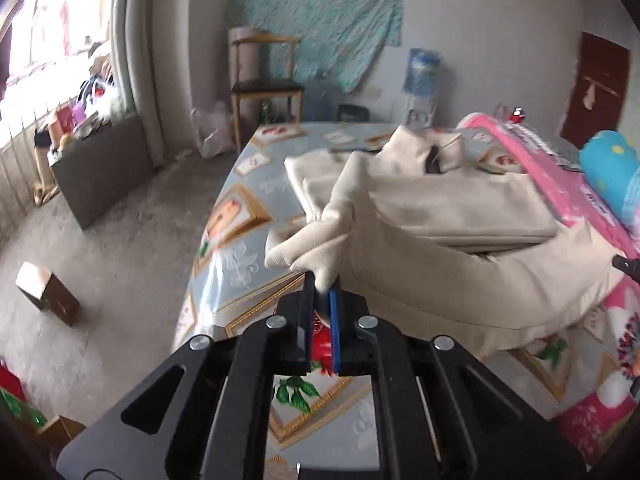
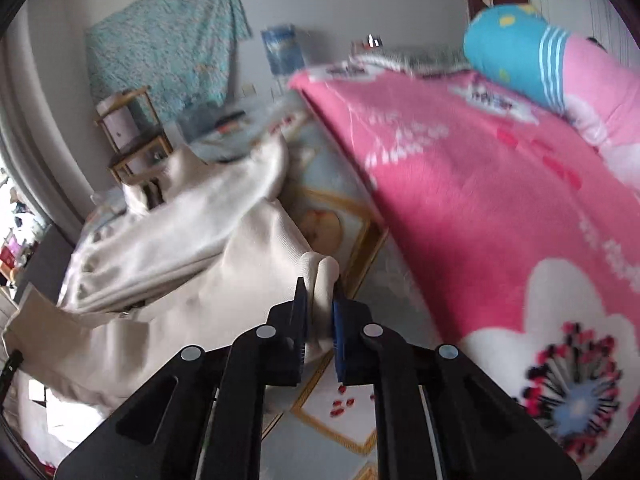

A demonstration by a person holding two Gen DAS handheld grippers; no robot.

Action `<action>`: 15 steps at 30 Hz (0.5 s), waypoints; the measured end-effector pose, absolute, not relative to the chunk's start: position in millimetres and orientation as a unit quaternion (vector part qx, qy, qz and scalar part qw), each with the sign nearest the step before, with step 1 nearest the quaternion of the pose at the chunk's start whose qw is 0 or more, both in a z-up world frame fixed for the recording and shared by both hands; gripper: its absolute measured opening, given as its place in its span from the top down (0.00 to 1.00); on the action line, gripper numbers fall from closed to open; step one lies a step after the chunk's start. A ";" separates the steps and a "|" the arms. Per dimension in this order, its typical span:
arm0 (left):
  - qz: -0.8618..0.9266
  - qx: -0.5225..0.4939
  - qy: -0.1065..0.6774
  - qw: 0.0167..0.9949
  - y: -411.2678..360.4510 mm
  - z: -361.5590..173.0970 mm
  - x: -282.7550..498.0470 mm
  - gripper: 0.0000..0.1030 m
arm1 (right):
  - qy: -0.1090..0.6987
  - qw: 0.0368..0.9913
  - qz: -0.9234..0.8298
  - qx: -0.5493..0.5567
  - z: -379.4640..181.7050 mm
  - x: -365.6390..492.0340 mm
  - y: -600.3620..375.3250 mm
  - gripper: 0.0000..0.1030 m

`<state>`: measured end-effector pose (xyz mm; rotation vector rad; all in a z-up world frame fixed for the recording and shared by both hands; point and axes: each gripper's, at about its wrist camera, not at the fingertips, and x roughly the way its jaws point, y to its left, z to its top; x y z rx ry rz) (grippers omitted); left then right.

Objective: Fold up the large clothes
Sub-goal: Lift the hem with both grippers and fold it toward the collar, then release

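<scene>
Two claws, our left claw (image 1: 323,286) and right claw (image 2: 319,294), each pinch shut on a corner of the cream garment (image 1: 452,204), which lies ahead of them half-folded on the bed (image 1: 240,184), so we judge the last fold remains.

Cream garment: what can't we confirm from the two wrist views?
- Left wrist: the cream garment has its near hem cut off at right by the lens edge; its type is unreadable in the bunched folds.
- Right wrist: motion blur smears the garment's far part.
- Both: fabric covers the pad faces of the left tool and right tool.
</scene>
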<state>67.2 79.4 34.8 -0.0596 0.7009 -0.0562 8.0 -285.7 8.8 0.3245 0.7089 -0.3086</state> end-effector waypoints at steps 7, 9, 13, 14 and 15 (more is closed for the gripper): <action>-0.041 -0.081 0.409 0.908 124.0 38.7 29.7 0.94 | 0.390 0.896 -0.141 0.160 0.0 -41.8 -282.6 0.90; -0.034 -0.109 0.450 0.886 140.0 7.1 28.2 0.93 | 0.421 0.881 -0.120 0.180 -27.5 -40.7 -291.1 0.88; -0.013 -0.121 0.497 0.859 162.9 -51.5 25.9 0.64 | 0.449 0.851 -0.105 0.251 -64.0 -42.1 -324.2 0.72; -0.009 -0.108 0.489 0.866 163.6 -48.5 22.3 0.61 | 0.446 0.848 -0.104 0.268 -58.4 -45.0 -331.0 0.71; -0.005 -0.092 0.479 0.873 163.3 -42.5 18.4 0.57 | 0.437 0.851 -0.110 0.270 -49.4 -48.5 -335.7 0.62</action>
